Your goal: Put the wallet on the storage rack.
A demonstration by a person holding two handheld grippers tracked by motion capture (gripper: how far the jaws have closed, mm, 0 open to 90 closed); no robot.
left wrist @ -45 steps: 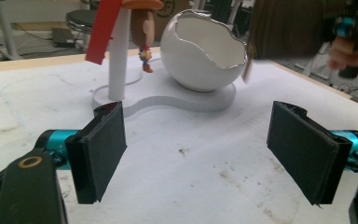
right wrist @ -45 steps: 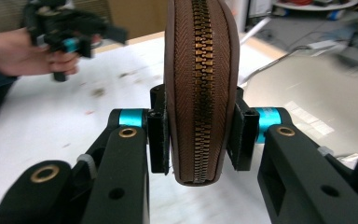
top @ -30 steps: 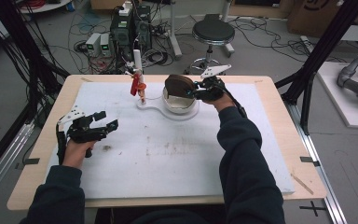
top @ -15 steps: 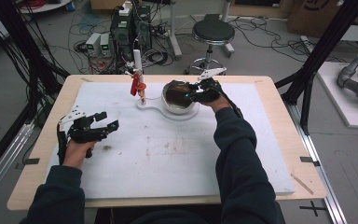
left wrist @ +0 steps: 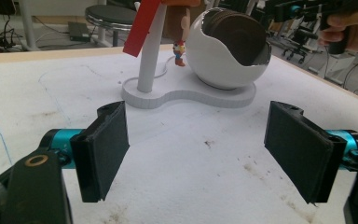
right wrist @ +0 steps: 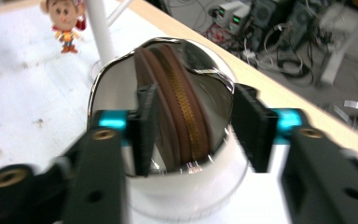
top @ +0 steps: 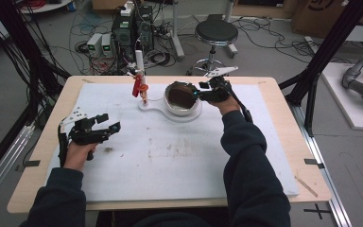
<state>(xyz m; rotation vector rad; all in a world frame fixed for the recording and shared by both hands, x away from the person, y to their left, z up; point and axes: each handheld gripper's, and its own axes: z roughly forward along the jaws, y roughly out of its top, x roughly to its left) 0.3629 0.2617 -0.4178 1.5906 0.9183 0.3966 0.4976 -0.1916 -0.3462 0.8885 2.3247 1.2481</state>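
**Two grippers, one egg-shaped bowl, one small figure**

On the left of the tabletop (top: 283,118), the left gripper (top: 105,128) rests low over the white mat (top: 170,161), its two fingers (left wrist: 103,154) spread wide apart with nothing between them. It sits where it was a second ago.

Toward the middle stands one white base (top: 157,108) shaped like a keyhole, carrying one thin white post (top: 140,64) with a red tag (top: 136,87) hanging from it. One small toy figure (top: 144,92) with brown hair and a red-and-yellow outfit stands just beside the post.

On the wider end of the base sits one round white bowl (top: 183,100), egg-like, with a jagged rim and a shiny inside. Something brown with a gold zip-like strip (right wrist: 186,112) lies in it.

At the right, the right gripper (top: 202,92) is at the bowl's mouth, its two fingers (right wrist: 147,128) apart, framing the brown contents in the right gripper view; whether they touch the bowl I cannot tell. Compared with a second ago, this gripper has edged slightly left, closer over the rim.

One black stool (top: 216,33) stands beyond the tabletop.
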